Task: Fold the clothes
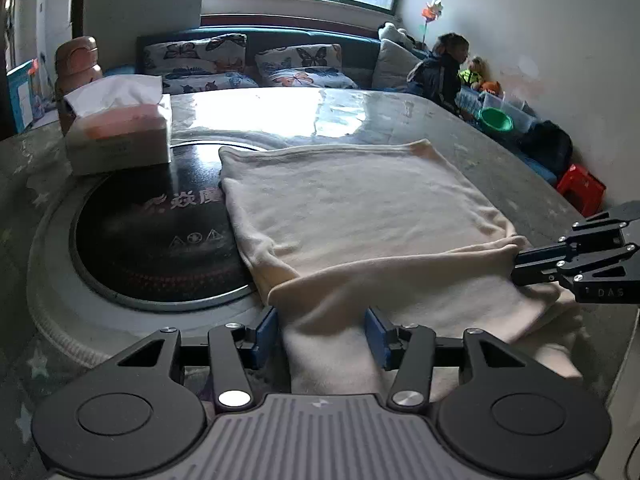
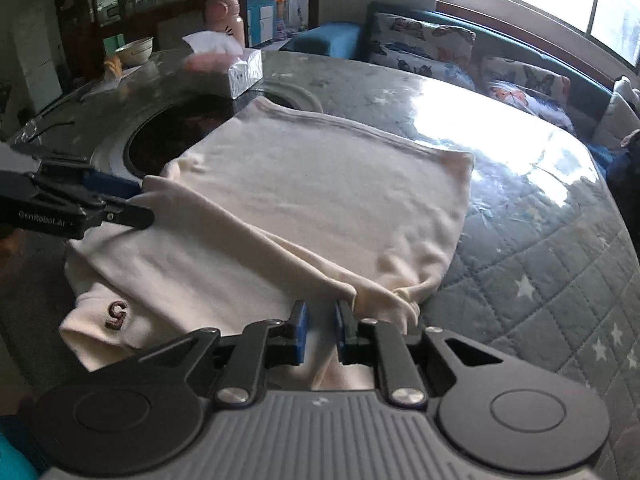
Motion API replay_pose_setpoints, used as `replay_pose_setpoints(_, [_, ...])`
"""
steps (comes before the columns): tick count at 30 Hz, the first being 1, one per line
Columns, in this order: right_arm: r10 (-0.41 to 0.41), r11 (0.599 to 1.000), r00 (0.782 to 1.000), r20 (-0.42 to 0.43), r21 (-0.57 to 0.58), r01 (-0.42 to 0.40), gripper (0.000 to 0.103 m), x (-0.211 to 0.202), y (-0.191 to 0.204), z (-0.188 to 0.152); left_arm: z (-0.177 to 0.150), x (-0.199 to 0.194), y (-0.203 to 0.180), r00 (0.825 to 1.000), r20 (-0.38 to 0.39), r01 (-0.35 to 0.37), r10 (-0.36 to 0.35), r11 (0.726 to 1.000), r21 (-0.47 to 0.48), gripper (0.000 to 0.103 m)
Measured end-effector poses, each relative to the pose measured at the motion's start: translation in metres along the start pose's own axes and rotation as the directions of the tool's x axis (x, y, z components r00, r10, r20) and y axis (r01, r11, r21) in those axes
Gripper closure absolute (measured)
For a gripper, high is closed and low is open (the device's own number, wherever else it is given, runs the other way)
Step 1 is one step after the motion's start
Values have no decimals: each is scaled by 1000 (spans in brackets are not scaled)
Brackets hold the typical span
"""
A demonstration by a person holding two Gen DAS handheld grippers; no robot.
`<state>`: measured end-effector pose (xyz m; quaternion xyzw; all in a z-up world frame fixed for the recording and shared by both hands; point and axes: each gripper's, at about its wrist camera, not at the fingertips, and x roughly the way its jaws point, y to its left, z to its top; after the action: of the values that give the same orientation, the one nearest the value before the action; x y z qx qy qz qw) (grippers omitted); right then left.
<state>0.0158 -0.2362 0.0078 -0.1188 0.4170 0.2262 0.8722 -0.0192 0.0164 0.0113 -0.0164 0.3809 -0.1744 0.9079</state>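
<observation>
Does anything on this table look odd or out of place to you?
Yes: the cream garment being folded lies partly over the black round cooktop set in the table, and a tissue box sits on its rim. Nothing looks spilled or damaged.

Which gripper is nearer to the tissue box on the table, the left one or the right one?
Left. The left gripper is at the garment's corner on the tissue box's side; the right gripper is at the opposite corner, farther away.

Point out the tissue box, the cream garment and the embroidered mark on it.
tissue box (image 1: 120,140), left wrist view, front face.
cream garment (image 1: 352,200), left wrist view, flat upper layer.
embroidered mark (image 2: 116,314), right wrist view, its middle.
</observation>
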Motion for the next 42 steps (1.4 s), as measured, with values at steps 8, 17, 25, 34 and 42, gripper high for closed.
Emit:
replay_pose_setpoints(8, [25, 997, 1000, -14, -68, -26, 83, -3, 18, -11, -17, -36, -32, 996, 12, 85, -86, 992, 98, 50])
replay_pose_setpoints(17, [16, 994, 999, -37, -112, -20, 72, -29, 23, -22, -43, -47, -71, 989, -26, 151, -149, 960, 238, 42])
replay_pose_setpoints(25, [-26, 958, 999, -34, -288, 15, 45, -58, 39, -48, -46, -41, -82, 992, -25, 124, -123, 944, 305, 83])
replay_pose_setpoints(34, [19, 884, 999, 33, -468, -2, 38, -48, 69, -64, 2, -39, -68, 988, 31, 138, -150, 959, 246, 89])
replay_pose_setpoints(42, [90, 931, 995, 34, -359, -71, 83, -23, 56, -33, 12, -26, -55, 987, 12, 155, -161, 965, 212, 89])
